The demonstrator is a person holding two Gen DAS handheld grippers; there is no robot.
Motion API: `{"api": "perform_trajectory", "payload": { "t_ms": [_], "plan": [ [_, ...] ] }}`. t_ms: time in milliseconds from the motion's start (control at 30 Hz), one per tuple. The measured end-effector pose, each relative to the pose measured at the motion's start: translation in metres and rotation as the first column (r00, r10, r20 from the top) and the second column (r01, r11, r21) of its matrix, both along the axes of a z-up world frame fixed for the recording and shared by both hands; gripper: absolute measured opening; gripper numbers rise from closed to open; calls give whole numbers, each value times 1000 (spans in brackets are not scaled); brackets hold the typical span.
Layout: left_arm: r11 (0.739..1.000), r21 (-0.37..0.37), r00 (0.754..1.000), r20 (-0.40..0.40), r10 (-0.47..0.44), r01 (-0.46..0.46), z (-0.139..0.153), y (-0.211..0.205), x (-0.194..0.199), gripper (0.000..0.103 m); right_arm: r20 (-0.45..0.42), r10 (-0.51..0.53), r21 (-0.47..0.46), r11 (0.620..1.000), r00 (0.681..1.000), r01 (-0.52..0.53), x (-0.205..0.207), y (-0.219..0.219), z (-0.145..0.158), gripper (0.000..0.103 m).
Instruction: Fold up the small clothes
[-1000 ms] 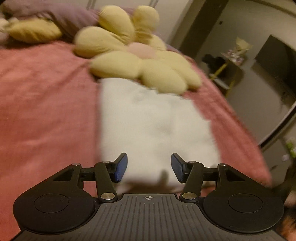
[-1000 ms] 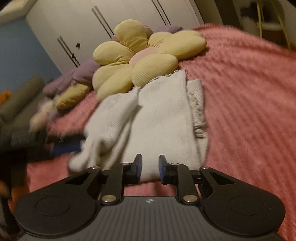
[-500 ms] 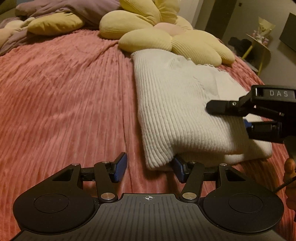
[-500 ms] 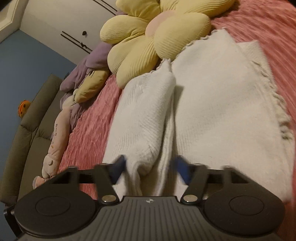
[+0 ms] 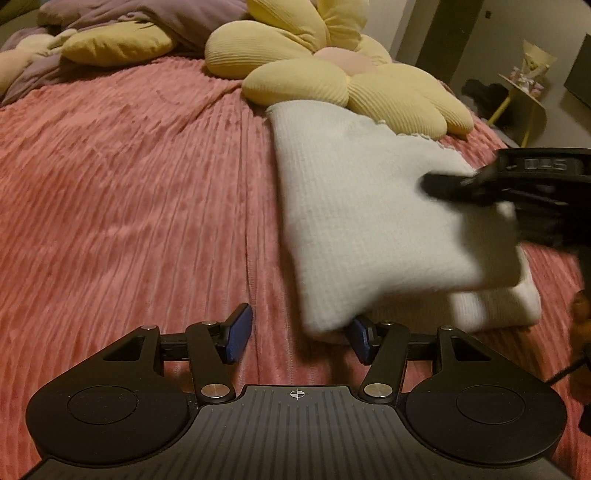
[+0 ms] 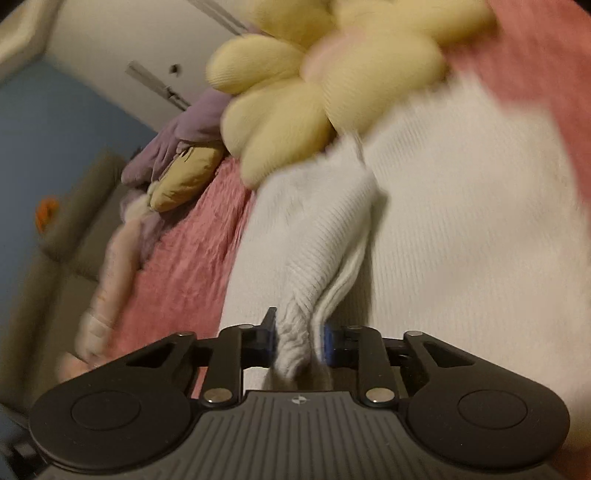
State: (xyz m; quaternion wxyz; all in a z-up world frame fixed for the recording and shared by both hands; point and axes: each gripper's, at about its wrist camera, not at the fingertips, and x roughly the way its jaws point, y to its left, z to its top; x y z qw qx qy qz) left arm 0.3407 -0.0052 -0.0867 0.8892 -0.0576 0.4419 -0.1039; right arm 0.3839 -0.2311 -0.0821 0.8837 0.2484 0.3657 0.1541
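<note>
Garment: white ribbed knit top (image 5: 369, 206), lay on the pink corduroy-textured bedspread (image 5: 129, 206), already doubled into a long panel, far end touching the yellow flower cushion (image 5: 332, 74).

Right gripper (image 6: 298, 338): narrowed onto a bunched fold of the knit, fabric pinched between the blue pads (image 6: 328, 341); seen from the left wrist as a dark blurred shape (image 5: 517, 192) over the right side of the garment.

Reason for that hold: likely gripped at a corner or edge layer so the upper ply could be carried across the lower one; judged a fold in progress, not finished.

Left gripper (image 5: 299, 338): spread wide, nothing between the fingers; right pad (image 5: 360, 339) just under the near corner of the knit, left pad (image 5: 236, 336) over bare bedspread.

Reason for that placing: probably poised low at the near corner to take it or to steady it while the other side was drawn over.

Edges: left long edge of the garment ran straight and clean; near end showed two stacked layers, the upper lifted clear of the lower.

Open room: broad bare bedspread to the left of the garment; cushion crowded the far end; purple bedding (image 5: 147, 18) and a yellow pillow (image 5: 114, 44) well apart at the head.

Blur: right wrist view smeared, finer knit detail not readable.
</note>
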Motion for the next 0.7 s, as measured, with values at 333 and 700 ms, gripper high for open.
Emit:
{"api": "perform_trajectory", "payload": {
  "t_ms": [333,700],
  "plan": [
    [998,-30,999,-3,-50,50,2,-18,-2,66,209,-130,-463,860,969,215,-46,-24,9,20],
    [993,-103,999,15,-52,54,18,-8,-6,64,264,-154,-437,861,952,260,-60,-46,13,9]
  ]
}}
